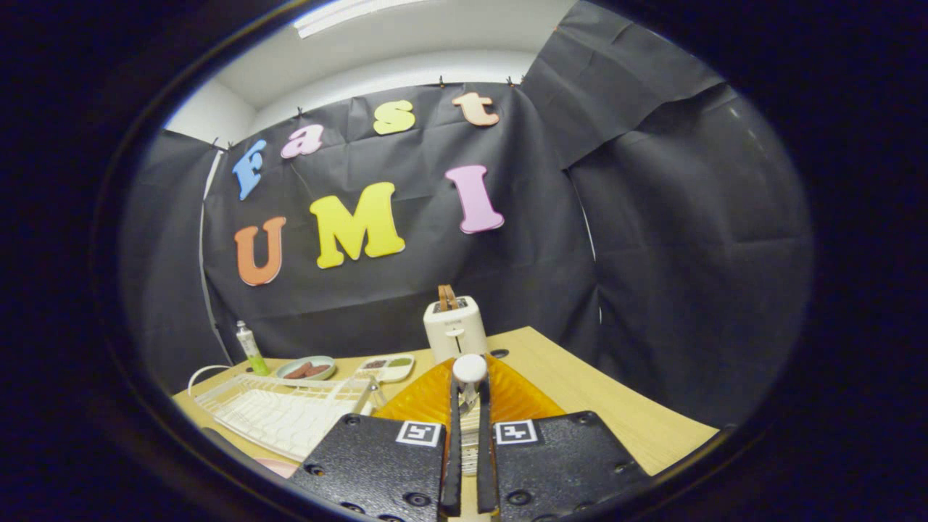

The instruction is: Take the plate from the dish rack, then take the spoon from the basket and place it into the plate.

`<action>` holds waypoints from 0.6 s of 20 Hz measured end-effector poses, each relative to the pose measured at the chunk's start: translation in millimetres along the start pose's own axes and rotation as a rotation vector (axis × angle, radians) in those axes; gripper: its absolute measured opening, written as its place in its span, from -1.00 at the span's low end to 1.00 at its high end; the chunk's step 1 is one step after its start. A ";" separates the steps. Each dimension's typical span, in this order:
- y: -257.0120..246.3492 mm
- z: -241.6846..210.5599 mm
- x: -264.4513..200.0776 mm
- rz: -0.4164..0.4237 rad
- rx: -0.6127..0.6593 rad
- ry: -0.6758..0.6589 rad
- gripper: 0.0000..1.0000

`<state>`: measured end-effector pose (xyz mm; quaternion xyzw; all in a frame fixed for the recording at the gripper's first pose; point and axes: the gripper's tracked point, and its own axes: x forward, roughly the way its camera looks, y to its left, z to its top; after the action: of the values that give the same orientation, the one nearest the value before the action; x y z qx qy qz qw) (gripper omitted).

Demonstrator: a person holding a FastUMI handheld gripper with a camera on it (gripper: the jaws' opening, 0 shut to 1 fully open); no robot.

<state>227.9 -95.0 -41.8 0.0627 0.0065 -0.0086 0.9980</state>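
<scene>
My gripper (470, 406) is shut on the spoon (470, 368). The spoon's white rounded end sticks up just past the fingertips, and its thin shaft runs down between the two fingers. Right behind and under the fingers lies the orange translucent plate (515, 399) on the wooden table, spreading out to both sides of them. The spoon is over the plate; I cannot tell whether it touches it. The white wire dish rack (283, 409) stands on the table to the left of the plate.
A white toaster (454, 328) with bread in it stands just beyond the plate. Behind the rack are a small dish with brown food (307, 369), a white divided tray (388, 367) and a green tube (250, 348). The wooden table (623, 406) extends right to its edge.
</scene>
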 end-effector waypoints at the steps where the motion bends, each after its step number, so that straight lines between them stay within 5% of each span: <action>1: 8.0 8.1 -9.2 0.010 0.000 -0.010 -0.73; 12: 121.2 4.7 -118.3 0.174 -0.080 0.038 -0.73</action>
<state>111.8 26.6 -20.3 0.0230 0.0205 0.0794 0.9964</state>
